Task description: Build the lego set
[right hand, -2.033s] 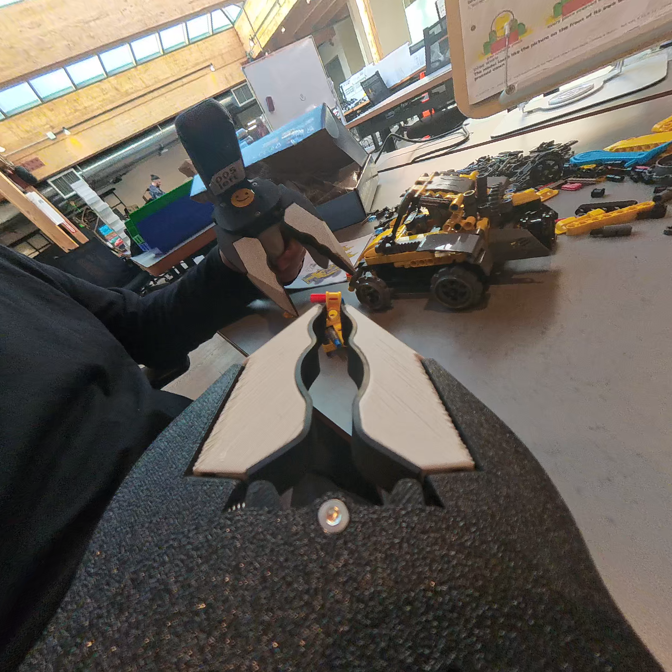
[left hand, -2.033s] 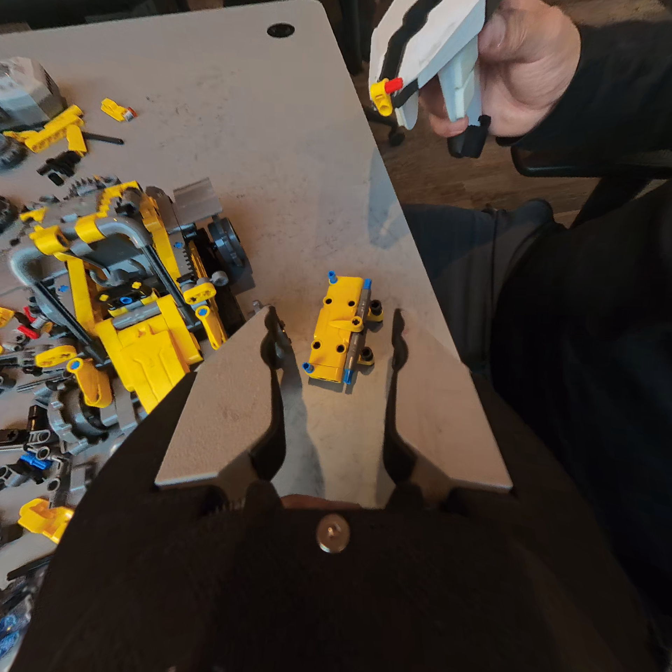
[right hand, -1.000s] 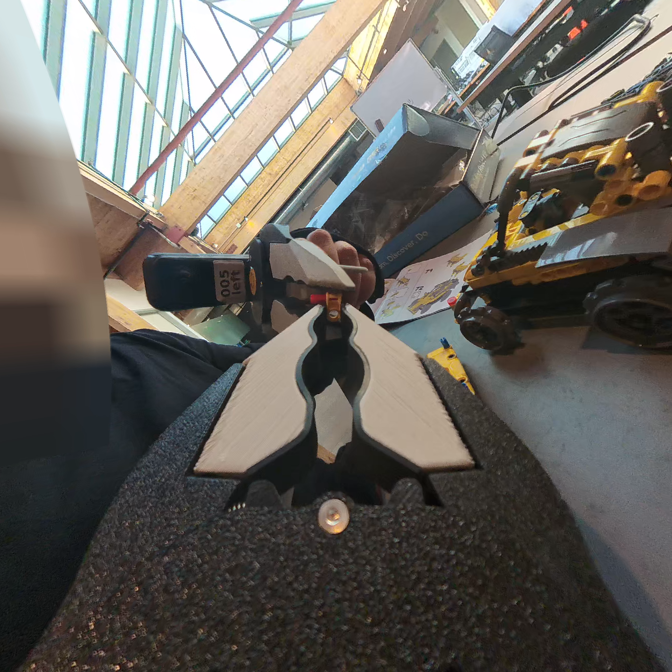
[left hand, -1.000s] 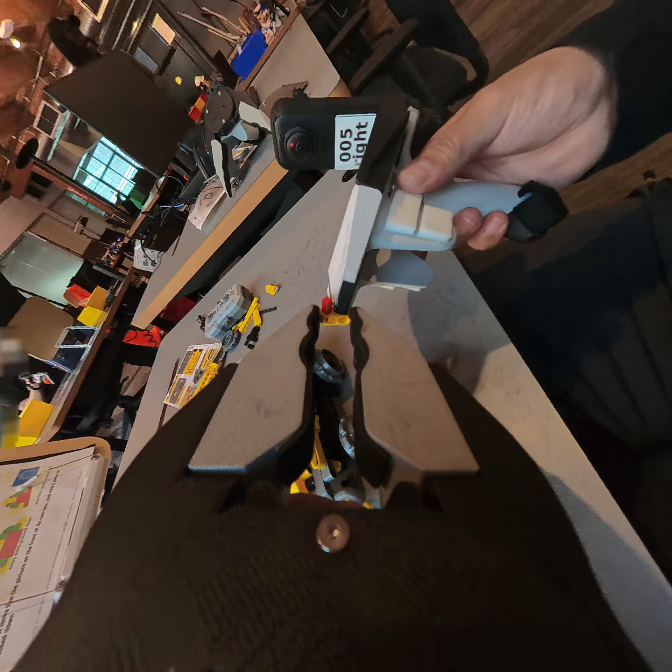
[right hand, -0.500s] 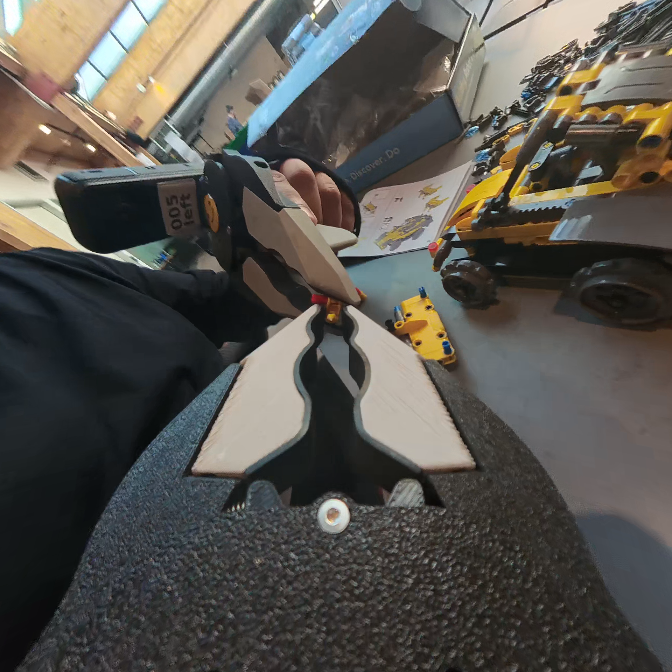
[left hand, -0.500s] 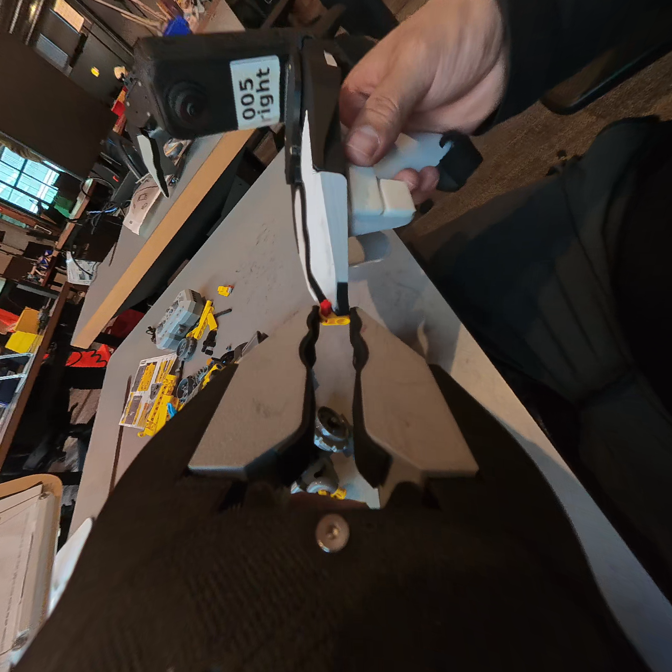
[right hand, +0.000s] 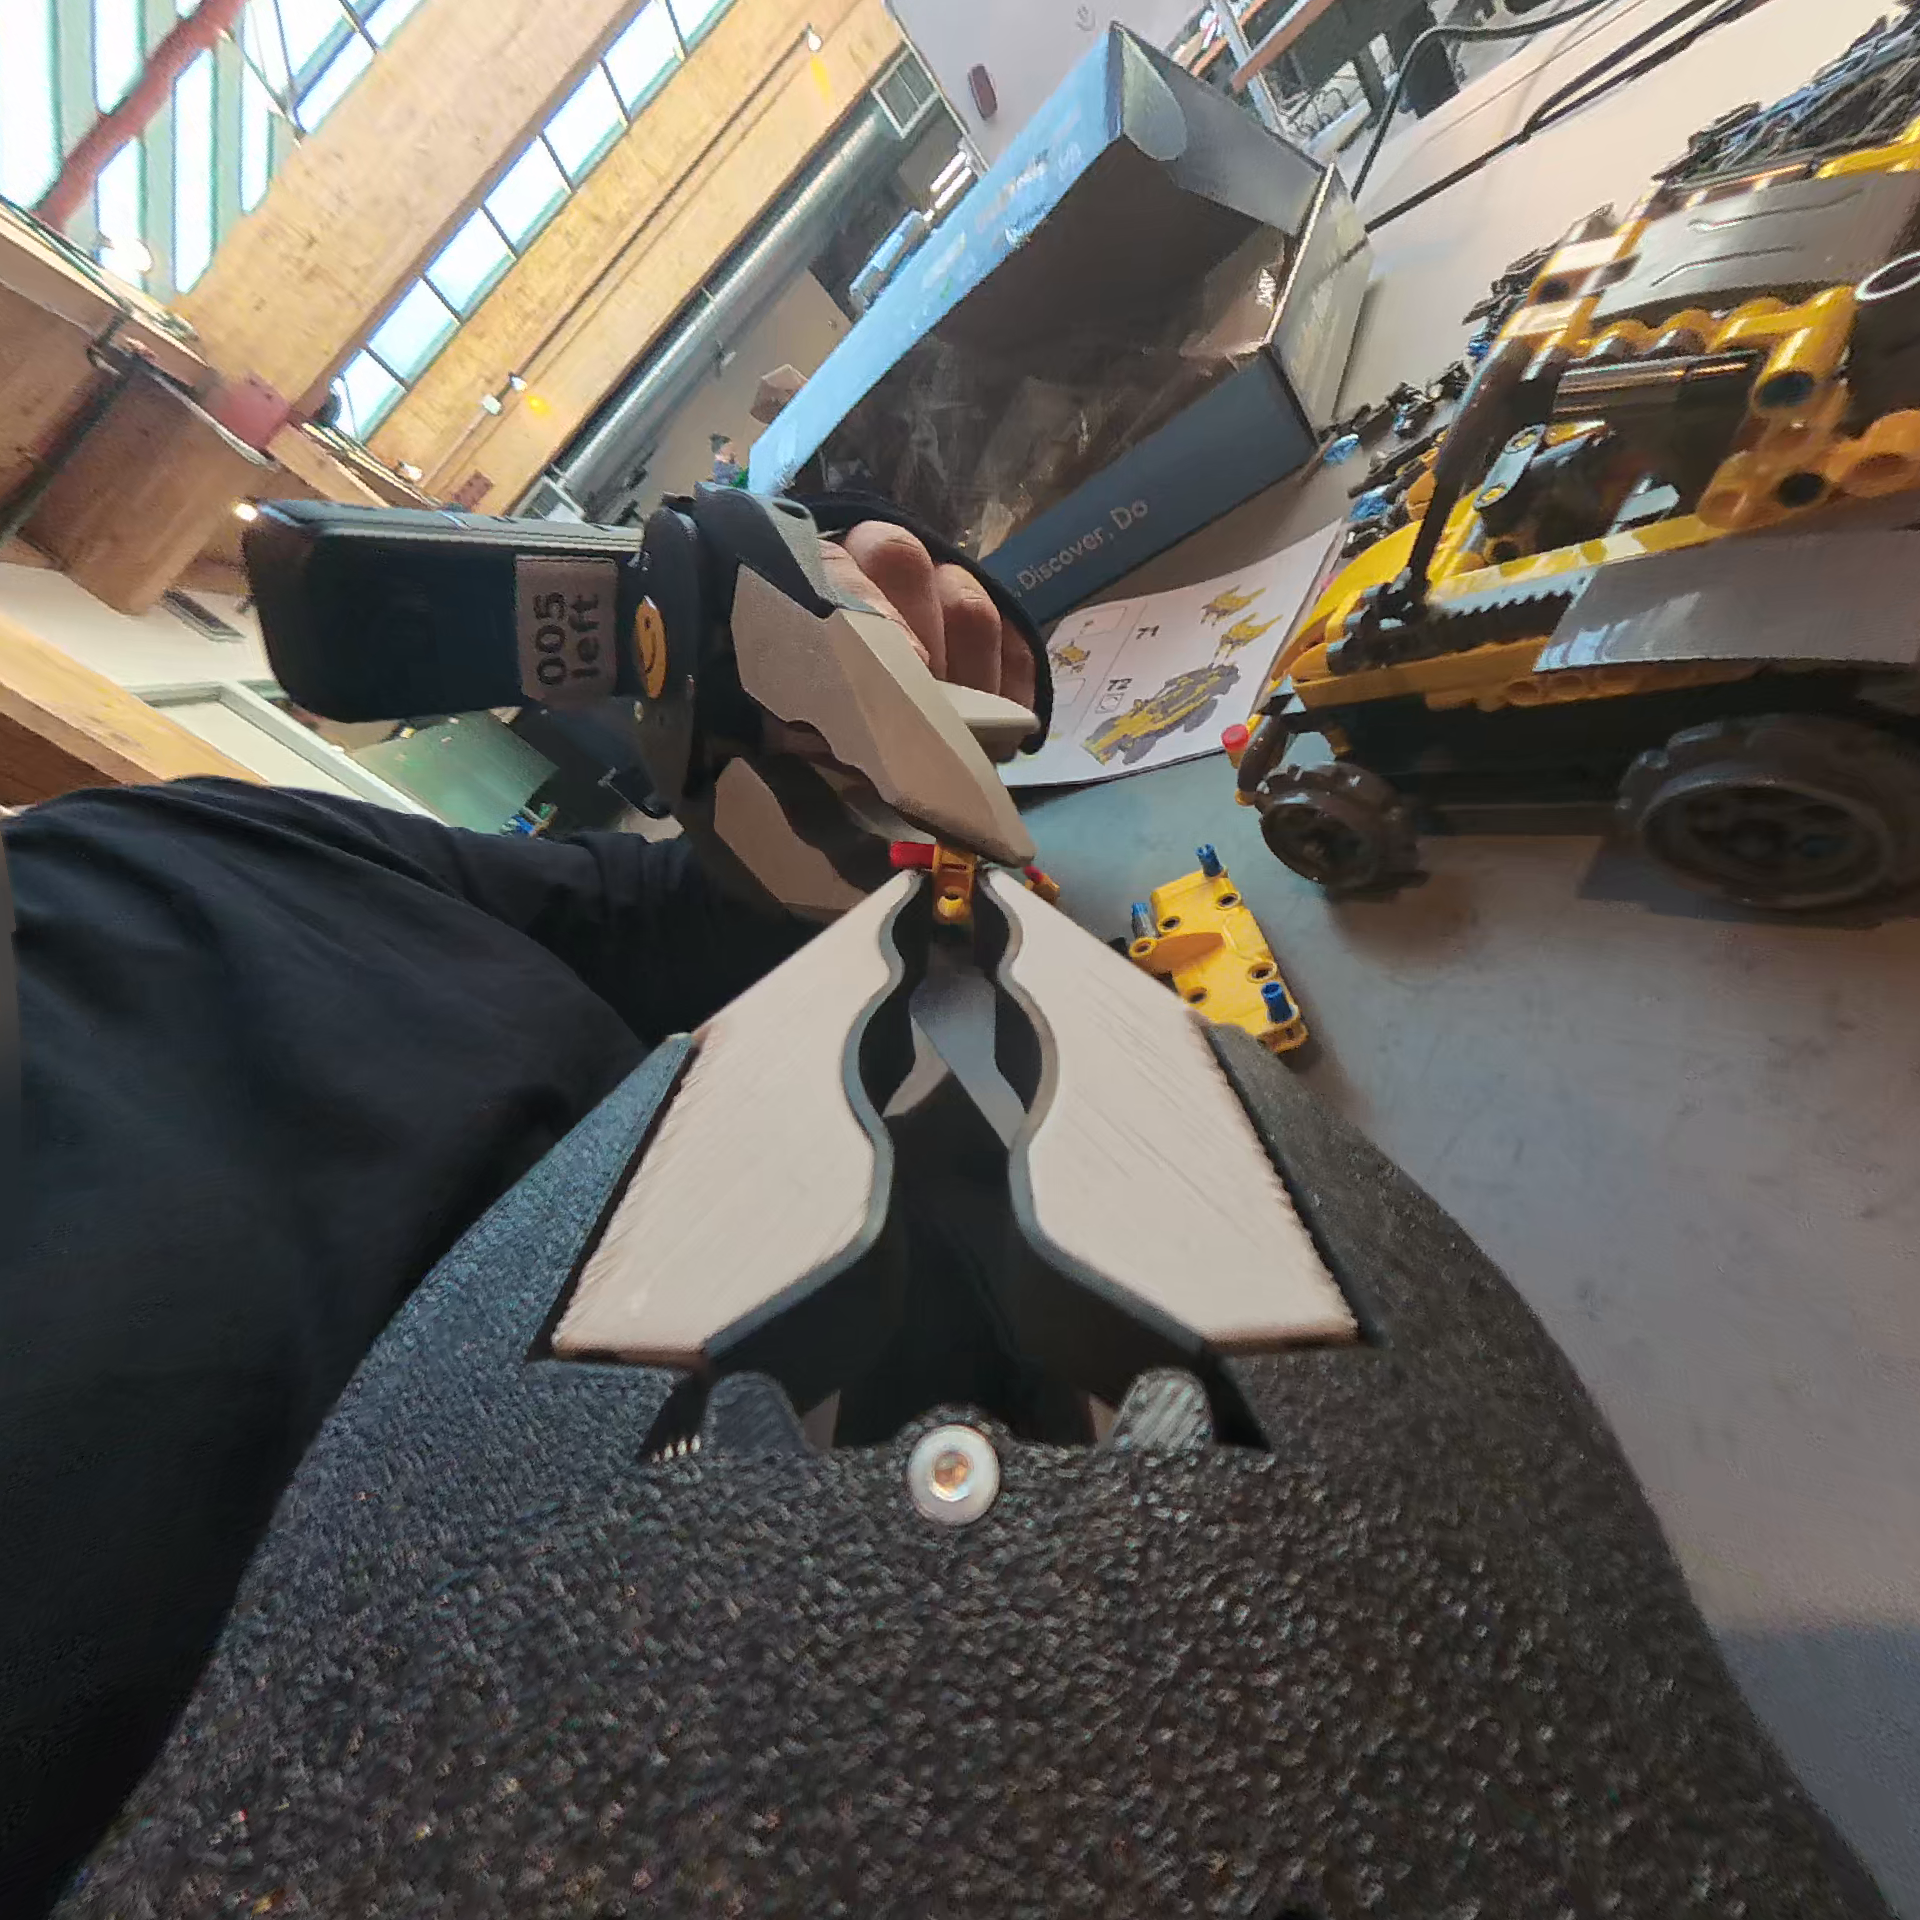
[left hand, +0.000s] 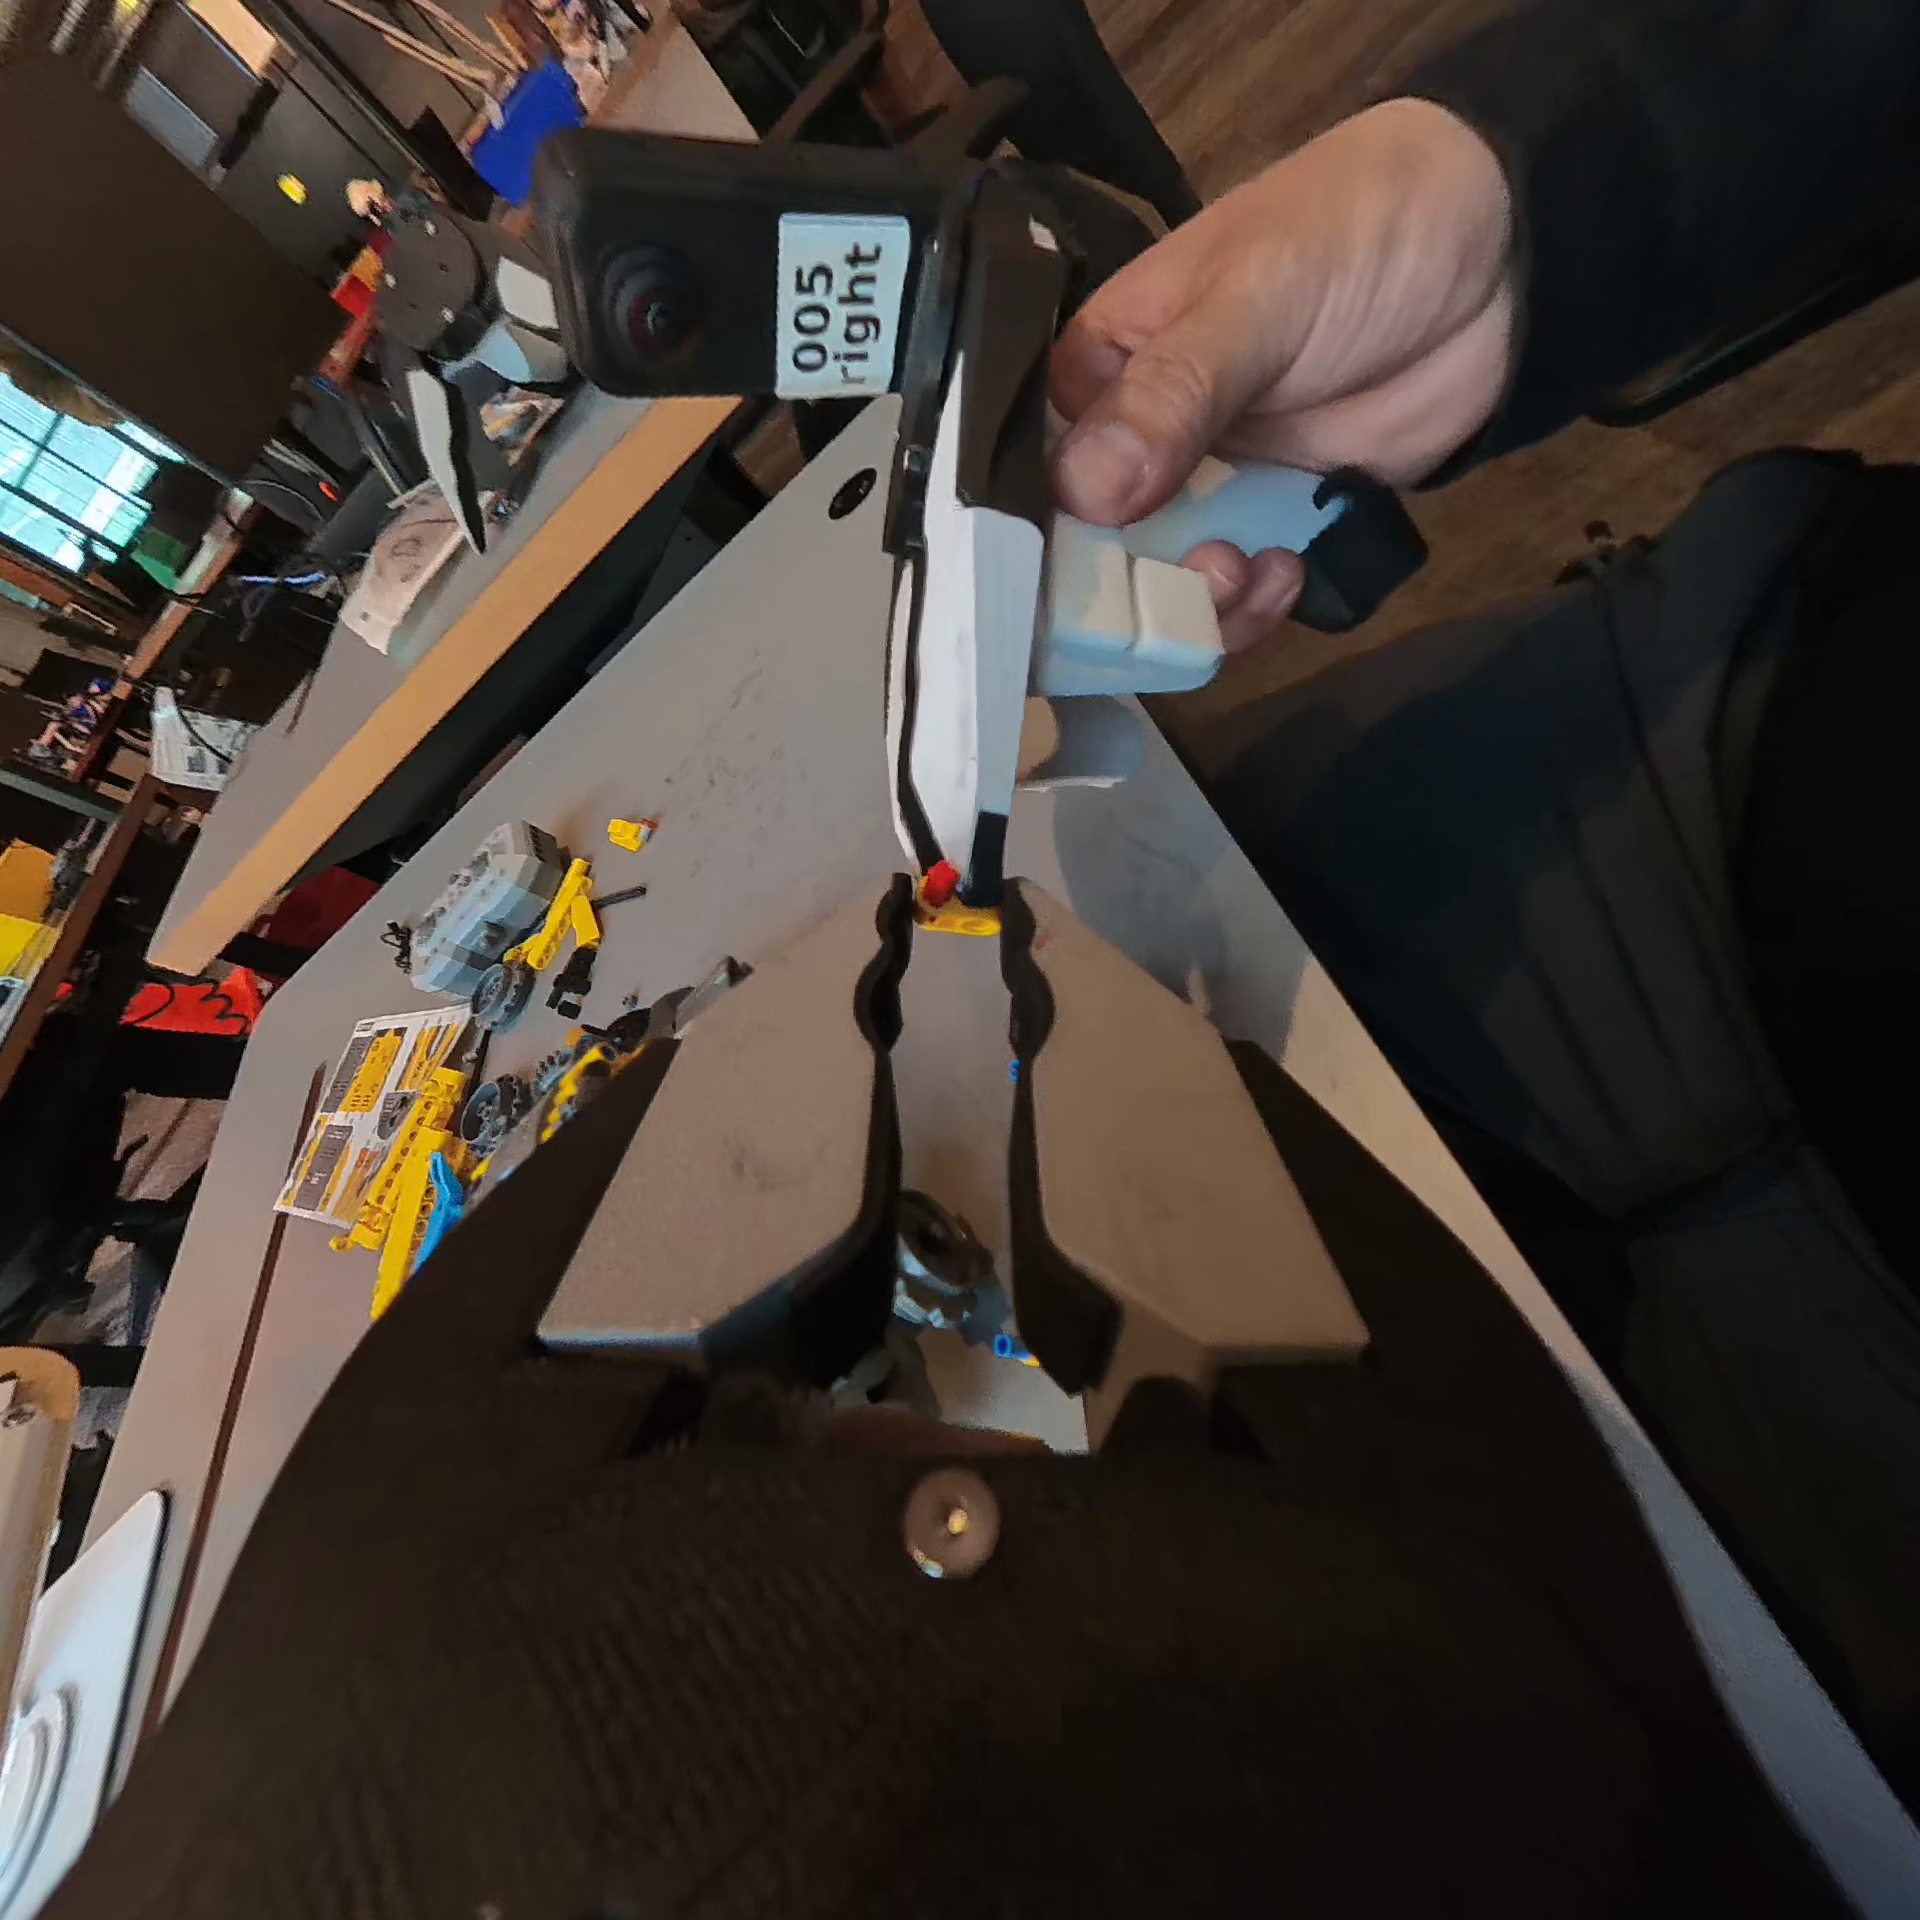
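A small yellow connector piece with a red pin is held in the air between both grippers. My left gripper is shut on it from below. My right gripper comes down from above, held by a hand, and pinches the same piece. In the right wrist view my right gripper is shut on the yellow piece, the red pin sticks out left, and the left gripper meets it tip to tip.
A yellow block with blue pins lies on the grey table. A yellow and black model car, a booklet and an open box are behind it. Loose parts lie farther along the table. Only a small space, under 4 cm, lies between the two pairs of fingers.
My left gripper rose from over the yellow block, turned toward the right gripper and closed on the small yellow piece that the right gripper holds. Both have tilted slightly since.
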Tool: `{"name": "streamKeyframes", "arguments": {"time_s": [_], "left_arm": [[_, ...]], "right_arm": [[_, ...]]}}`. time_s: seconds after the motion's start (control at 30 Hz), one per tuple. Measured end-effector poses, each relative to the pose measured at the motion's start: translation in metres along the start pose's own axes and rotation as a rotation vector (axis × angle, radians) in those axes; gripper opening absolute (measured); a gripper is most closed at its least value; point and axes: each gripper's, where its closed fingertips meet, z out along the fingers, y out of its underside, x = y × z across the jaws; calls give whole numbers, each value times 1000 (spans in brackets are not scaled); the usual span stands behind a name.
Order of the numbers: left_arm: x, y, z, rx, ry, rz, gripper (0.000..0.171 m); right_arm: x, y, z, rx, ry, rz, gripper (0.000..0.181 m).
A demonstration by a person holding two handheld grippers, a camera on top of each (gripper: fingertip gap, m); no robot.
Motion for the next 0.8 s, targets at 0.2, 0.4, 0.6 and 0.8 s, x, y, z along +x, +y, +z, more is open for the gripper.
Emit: {"name": "streamKeyframes", "arguments": {"time_s": [0.2, 0.4, 0.6, 0.8], "left_arm": [[-1, 0, 0, 14, -26, 15, 13], [0, 2, 0, -5, -29, 49, 13], [7, 6, 3, -27, 11, 50, 12], [12, 12, 6, -54, 42, 46, 13]], "right_arm": [[-1, -1, 0, 24, -22, 32, 8], [1, 0, -1, 35, -48, 59, 8], [6, 7, -1, -7, -3, 36, 12], [8, 14, -1, -35, 22, 0, 8]]}}
